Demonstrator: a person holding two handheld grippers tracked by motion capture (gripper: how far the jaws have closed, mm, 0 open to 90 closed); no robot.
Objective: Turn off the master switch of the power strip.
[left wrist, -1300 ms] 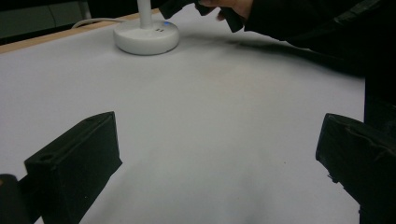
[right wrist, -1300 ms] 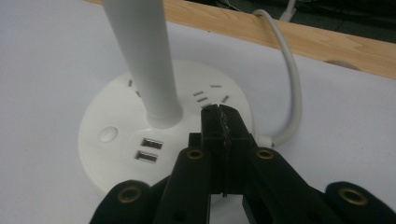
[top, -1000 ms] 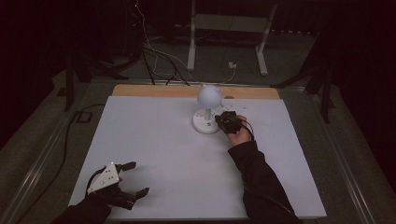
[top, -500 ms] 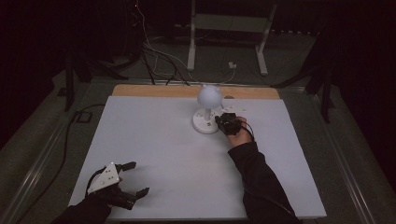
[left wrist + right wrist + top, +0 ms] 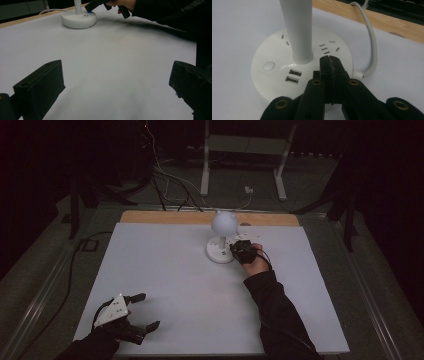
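The right claw [image 5: 329, 60] is squeezed together, its tip pressing on the lamp base [image 5: 274, 75] at the worktop's [image 5: 165, 270] far side, likely to push a button. The left claw [image 5: 142, 311] waits wide apart.

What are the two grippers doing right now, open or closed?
Left gripper: open, holding nothing, low over the white table.
Right gripper: closed, empty, fingers pressed together over the lamp base.

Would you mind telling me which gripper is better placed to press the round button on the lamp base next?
Right. The right gripper, jaws shut, already rests over the lamp base, close to the round button. The left gripper sits open at the table's near edge, far from the lamp.
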